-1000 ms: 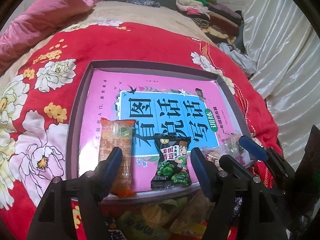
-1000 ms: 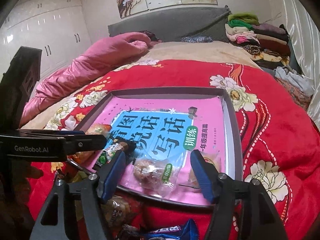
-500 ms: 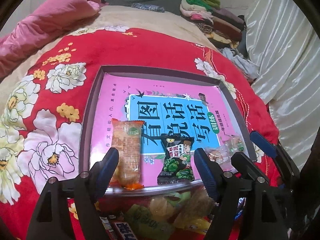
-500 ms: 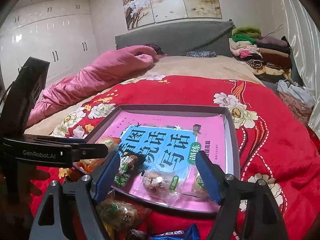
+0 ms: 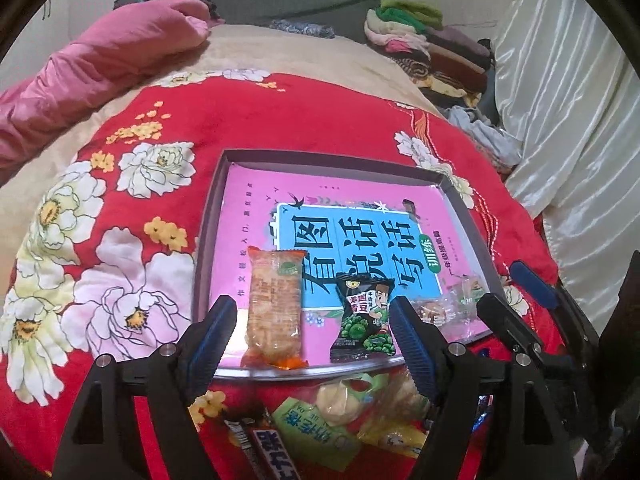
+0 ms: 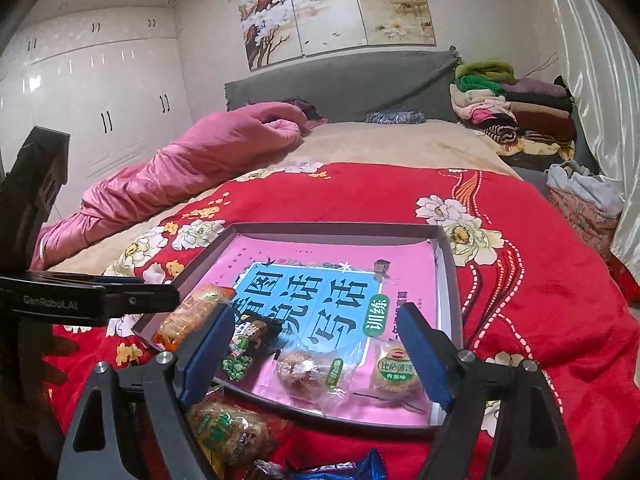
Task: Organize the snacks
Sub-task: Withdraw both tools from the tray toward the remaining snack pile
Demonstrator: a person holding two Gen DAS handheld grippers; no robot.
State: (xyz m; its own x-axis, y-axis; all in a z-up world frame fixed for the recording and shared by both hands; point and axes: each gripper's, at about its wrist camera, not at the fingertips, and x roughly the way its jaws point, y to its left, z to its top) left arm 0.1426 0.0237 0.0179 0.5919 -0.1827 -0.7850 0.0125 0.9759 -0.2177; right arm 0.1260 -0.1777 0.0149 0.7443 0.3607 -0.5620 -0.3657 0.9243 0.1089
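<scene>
Left wrist view, near to far: loose pile of snacks on the red blanket [image 5: 280, 120] at the bed's near edge, just short of the tray — green packet [image 5: 316, 432], dark bar [image 5: 272, 454], pale bun pack [image 5: 340, 400]. Left gripper [image 5: 310, 334] hangs over the tray's near rim, jaws spread, nothing between the pads. Right gripper [image 6: 316, 356] likewise over the near rim, jaws opening, clear cookie pack [image 6: 310, 370] lying under the gap, not pinched.

Tray [image 5: 208, 240] holds a row along its near edge: orange cracker pack [image 5: 274, 312], black pea bag [image 5: 364, 320], the clear cookie pack, round biscuit pack [image 6: 394, 368] at the near right corner. Pink book [image 5: 360, 216] lines the tray floor; far half is bare.

Handling, my read: all light, slick film wrappers, puffed with air, contents brittle. Crackers and biscuits will crush under a hard squeeze. Grab across the short width at mid-body, or by the crimped end seal; light pinch only. Film on glossy book cover will likely slide when nudged.
</scene>
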